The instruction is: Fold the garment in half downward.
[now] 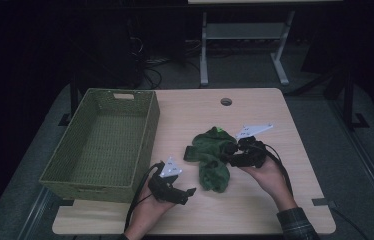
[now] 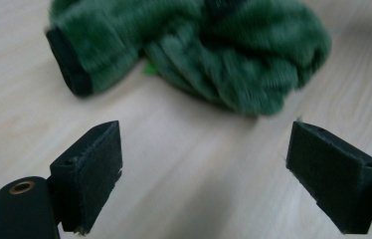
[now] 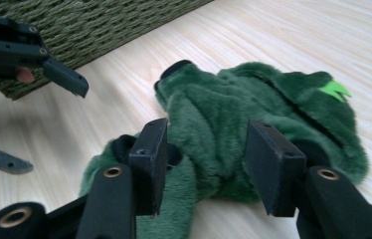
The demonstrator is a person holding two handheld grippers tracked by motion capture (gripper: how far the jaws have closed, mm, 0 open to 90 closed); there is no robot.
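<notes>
A crumpled green plush item (image 1: 210, 155) with black ends and a small bright green tag lies in the middle of the wooden table (image 1: 265, 115). My right gripper (image 1: 226, 152) comes at it from the right. In the right gripper view its jaws (image 3: 209, 144) stand apart over the plush item (image 3: 209, 109); fur lies between the pads, which do not pinch it. My left gripper (image 1: 187, 195) hovers near the front edge, left of the plush, pointing at it. Its jaws (image 2: 204, 132) are wide open with only bare table between them and the plush item (image 2: 214, 45) just ahead.
An empty green woven basket (image 1: 151, 125) stands on the left part of the table, its wall (image 3: 99, 25) close behind the left gripper (image 3: 54, 127). A round cable hole (image 1: 226, 101) sits near the table's far edge. Bare tabletop extends to the right and front.
</notes>
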